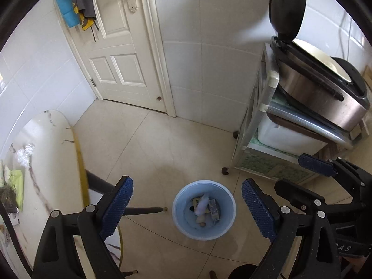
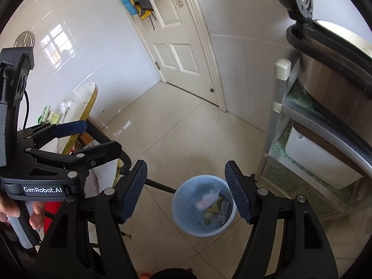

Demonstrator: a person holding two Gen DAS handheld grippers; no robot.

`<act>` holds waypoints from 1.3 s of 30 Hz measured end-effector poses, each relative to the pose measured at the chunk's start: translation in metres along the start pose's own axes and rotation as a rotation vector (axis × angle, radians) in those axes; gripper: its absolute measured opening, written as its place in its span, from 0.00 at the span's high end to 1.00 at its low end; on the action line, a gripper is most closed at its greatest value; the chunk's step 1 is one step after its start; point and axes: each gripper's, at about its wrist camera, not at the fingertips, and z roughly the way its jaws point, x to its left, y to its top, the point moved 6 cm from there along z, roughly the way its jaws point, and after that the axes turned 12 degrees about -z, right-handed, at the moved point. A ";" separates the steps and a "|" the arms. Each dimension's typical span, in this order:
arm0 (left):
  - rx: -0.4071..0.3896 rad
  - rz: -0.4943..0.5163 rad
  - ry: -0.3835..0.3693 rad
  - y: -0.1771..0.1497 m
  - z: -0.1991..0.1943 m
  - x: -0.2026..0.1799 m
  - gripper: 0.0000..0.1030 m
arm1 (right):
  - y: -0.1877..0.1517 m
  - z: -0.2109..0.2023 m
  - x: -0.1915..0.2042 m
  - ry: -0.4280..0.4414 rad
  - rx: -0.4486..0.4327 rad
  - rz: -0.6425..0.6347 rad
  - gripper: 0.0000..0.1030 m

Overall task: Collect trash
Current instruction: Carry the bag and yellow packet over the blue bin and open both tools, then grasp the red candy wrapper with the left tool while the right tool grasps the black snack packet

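Observation:
A light blue bin [image 1: 177,197] [image 2: 176,194] stands on the tiled floor. Inside it lie small cartons [image 1: 215,211] [image 2: 223,211] and a blurred white crumpled piece [image 1: 202,205] [image 2: 207,197]. My left gripper [image 1: 187,182] [image 2: 102,136] hangs open above the bin with nothing between its blue pads. Beside it, my right gripper [image 2: 186,164] [image 1: 290,172] is also open and empty over the bin. More litter sits on the marble table [image 1: 46,144] [image 2: 90,93] at the left: crumpled foil [image 1: 25,153] [image 2: 66,105] and a green wrapper [image 1: 16,186] [image 2: 47,114].
A metal shelf rack [image 1: 251,127] at the right carries an open rice cooker [image 1: 313,93] and a white box. A white door [image 1: 116,58] stands shut at the back. Black table legs [image 1: 144,210] reach toward the bin. A person's hand [image 2: 34,216] grips the left handle.

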 end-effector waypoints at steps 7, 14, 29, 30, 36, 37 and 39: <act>-0.075 -0.041 0.016 -0.013 -0.057 0.036 0.09 | 0.015 -0.018 0.037 0.001 -0.030 -0.053 0.35; -0.168 -0.108 0.084 -0.038 -0.118 0.113 0.05 | 0.040 -0.035 0.104 0.018 -0.077 -0.162 0.23; -0.159 -0.426 0.352 -0.123 -0.157 0.375 0.07 | 0.096 0.014 0.286 0.104 -0.054 -0.491 0.23; -0.154 -0.430 0.349 -0.125 -0.157 0.384 0.08 | 0.098 0.021 0.296 0.111 -0.047 -0.509 0.23; -0.096 -0.448 0.287 -0.138 -0.140 0.417 0.26 | 0.104 0.070 0.364 0.161 0.002 -0.609 0.23; -0.085 -0.446 0.275 -0.138 -0.138 0.420 0.29 | 0.105 0.078 0.374 0.169 0.012 -0.624 0.23; -0.069 -0.436 0.240 -0.136 -0.131 0.422 0.35 | 0.106 0.092 0.388 0.180 0.025 -0.646 0.23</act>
